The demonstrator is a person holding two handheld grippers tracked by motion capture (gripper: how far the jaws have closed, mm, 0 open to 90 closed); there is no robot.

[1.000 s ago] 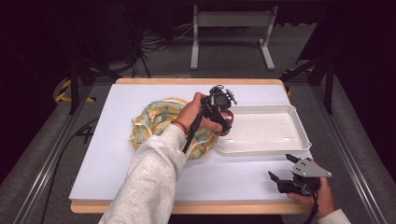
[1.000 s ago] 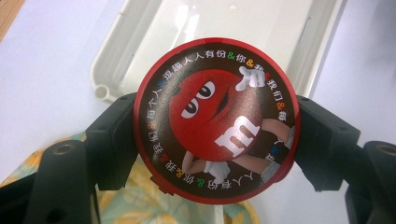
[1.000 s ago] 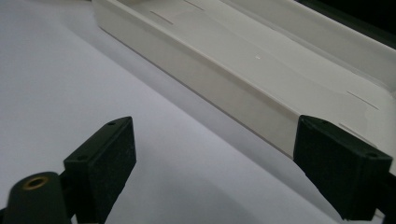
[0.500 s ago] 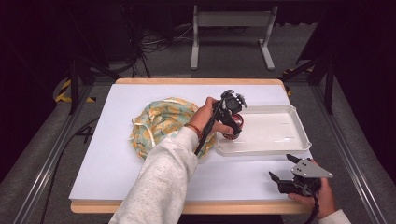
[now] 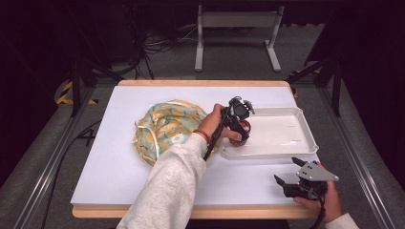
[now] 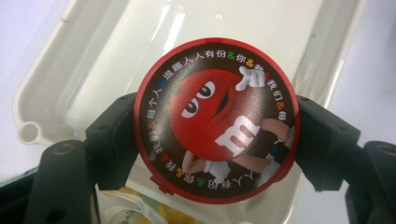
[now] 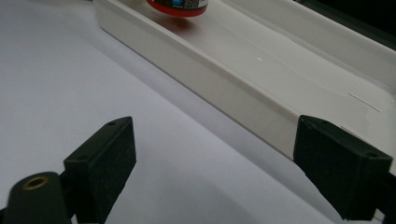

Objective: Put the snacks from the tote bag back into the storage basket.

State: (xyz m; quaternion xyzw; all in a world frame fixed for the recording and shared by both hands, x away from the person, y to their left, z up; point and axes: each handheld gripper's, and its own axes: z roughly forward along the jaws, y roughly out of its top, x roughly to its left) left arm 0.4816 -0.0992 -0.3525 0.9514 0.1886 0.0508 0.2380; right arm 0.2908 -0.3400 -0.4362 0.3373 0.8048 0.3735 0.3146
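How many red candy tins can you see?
1. The red tin is held by the left tongs over the near-left end of the white tray. More could be hidden in the cloth bag.

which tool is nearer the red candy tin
Left. The left tool is clamped on the red candy tin over the white tray; the right tool sits open, short of the tray's near wall.

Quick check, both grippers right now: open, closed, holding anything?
Left gripper: closed on the round red candy tin, held over the white tray.
Right gripper: open, holding nothing, resting near the tray's front wall.
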